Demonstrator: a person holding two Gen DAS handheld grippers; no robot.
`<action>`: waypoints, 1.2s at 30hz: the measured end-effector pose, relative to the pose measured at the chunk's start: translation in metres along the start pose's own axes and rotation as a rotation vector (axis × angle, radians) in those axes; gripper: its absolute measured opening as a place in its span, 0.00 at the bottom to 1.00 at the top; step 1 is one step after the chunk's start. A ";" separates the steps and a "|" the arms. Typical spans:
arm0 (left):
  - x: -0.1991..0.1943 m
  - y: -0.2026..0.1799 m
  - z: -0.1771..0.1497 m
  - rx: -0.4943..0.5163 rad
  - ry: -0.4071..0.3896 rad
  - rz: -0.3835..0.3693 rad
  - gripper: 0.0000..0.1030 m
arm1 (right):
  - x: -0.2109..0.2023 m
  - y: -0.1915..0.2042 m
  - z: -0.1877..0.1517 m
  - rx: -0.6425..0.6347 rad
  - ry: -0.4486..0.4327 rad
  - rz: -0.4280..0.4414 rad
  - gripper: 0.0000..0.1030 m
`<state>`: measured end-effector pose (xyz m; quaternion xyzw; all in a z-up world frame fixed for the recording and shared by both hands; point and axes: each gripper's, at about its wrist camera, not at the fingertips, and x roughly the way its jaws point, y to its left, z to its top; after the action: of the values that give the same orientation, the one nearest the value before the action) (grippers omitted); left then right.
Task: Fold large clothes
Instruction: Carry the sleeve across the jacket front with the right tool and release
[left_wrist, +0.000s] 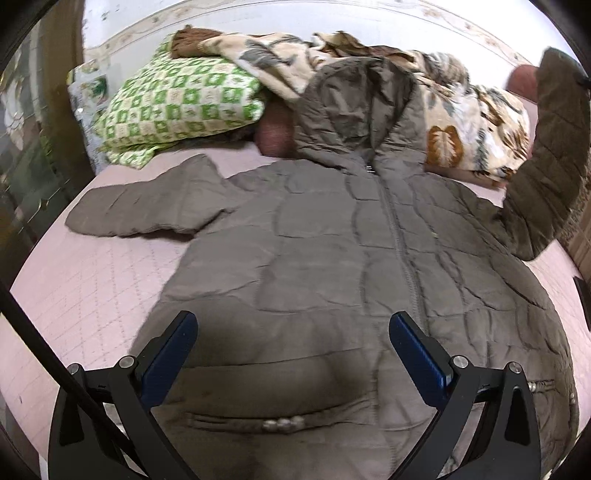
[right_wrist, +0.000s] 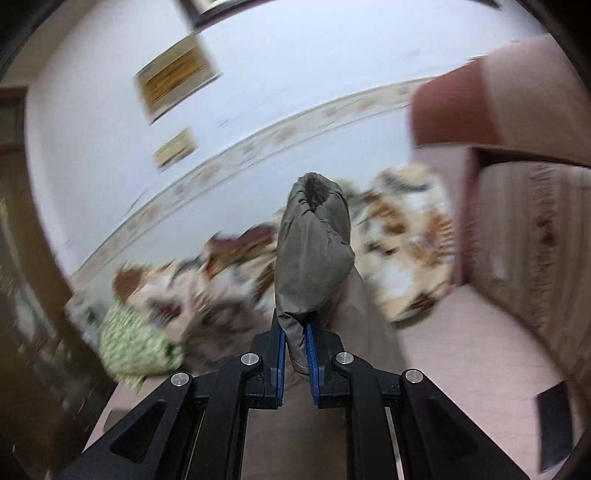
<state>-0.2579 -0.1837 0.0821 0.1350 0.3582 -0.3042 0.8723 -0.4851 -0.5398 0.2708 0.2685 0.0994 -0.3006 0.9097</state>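
Observation:
A grey-brown quilted hooded jacket lies front up on a pink bed, zipper closed, hood toward the pillows. Its left sleeve rests flat on the bed. Its right sleeve is lifted into the air at the right edge. My left gripper hovers open above the jacket's lower hem, nothing between its blue pads. In the right wrist view my right gripper is shut on the sleeve, whose cuff stands up beyond the fingers.
A green checked pillow and a leaf-patterned blanket are piled at the head of the bed. A pink headboard or padded chair stands at the right. A dark wooden door frame is on the left.

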 end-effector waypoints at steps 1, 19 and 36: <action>0.000 0.007 0.000 -0.013 0.004 0.004 1.00 | 0.010 0.018 -0.013 -0.021 0.024 0.020 0.11; 0.013 0.058 0.004 -0.126 0.062 0.057 1.00 | 0.189 0.137 -0.282 -0.054 0.485 0.173 0.11; 0.031 0.047 0.007 -0.123 0.097 0.062 1.00 | 0.144 0.081 -0.243 0.002 0.528 0.289 0.48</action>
<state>-0.2074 -0.1640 0.0665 0.1068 0.4138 -0.2475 0.8695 -0.3260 -0.4228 0.0531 0.3499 0.2930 -0.0881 0.8854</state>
